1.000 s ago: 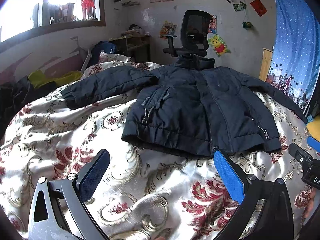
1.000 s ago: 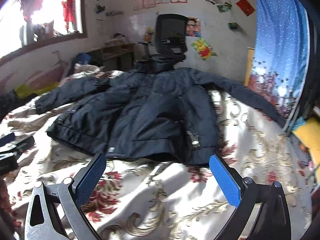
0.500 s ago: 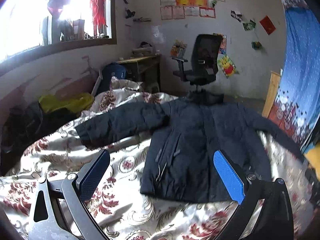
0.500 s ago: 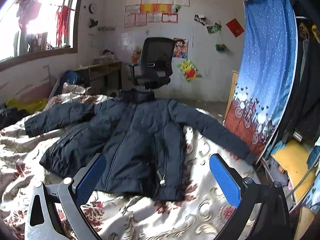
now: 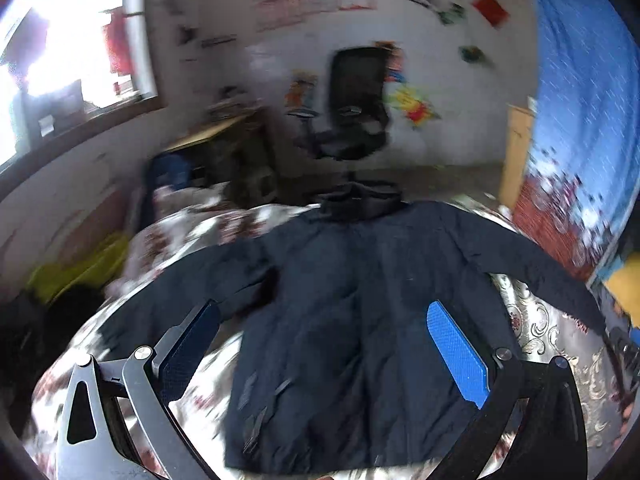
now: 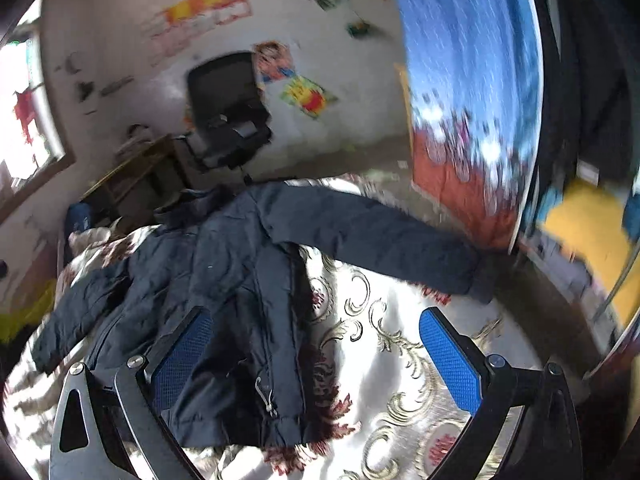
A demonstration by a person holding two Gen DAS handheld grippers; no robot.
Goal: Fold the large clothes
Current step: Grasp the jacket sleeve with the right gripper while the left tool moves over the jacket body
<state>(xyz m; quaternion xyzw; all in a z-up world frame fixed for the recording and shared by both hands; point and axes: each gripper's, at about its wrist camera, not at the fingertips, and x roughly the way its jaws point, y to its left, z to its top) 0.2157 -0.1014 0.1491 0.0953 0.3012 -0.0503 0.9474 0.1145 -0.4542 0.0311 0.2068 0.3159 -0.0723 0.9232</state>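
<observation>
A: Both grippers' fingers spread wide, nothing between them. Left gripper (image 5: 320, 356) has blue-padded fingers (image 5: 456, 356) apart, hanging over the body of the dark navy padded winter jacket (image 5: 352, 300). Not touching it, as far as I can tell.

B: And the right gripper (image 6: 316, 356)?

A: Same, spread wide and empty. Its left pad (image 6: 180, 356) sits over the jacket's side edge, its right pad over bare cream satin bedspread w/ red and gold floral scrolls (image 6: 384, 344).

B: Where's the jacket exactly?

A: Flat on the bedspread, front up, hem nearest the fingers, collar (image 5: 360, 200) at the far end. One sleeve (image 6: 372, 236) runs out beyond the right gripper's far side, cuff near the bed edge. Other sleeve (image 5: 188, 292) goes off past the left gripper's left finger.

B: How will it handle?

A: My guess: puffy, soft, fairly bulky, prob. heavier than a shirt. Shell looks smooth, so maybe slippery; padding would spring back after a fold. Thin pinch may slide off.

B: So grab where?

A: I'd say cuffs or sleeve ends first, bring them across the chest. Then hem corners, one per gripper, bite deep into the padding, not just the shell. Zip and pocket toggles (image 6: 266, 394) near the hem could snag.

B: Beyond the jacket?

A: Black mesh office chair (image 5: 352, 108) past the collar, wooden desk beside it, posters on the white wall. Blue patterned curtain (image 6: 468, 80) far right. Both views blurred, so details are iffy.
</observation>
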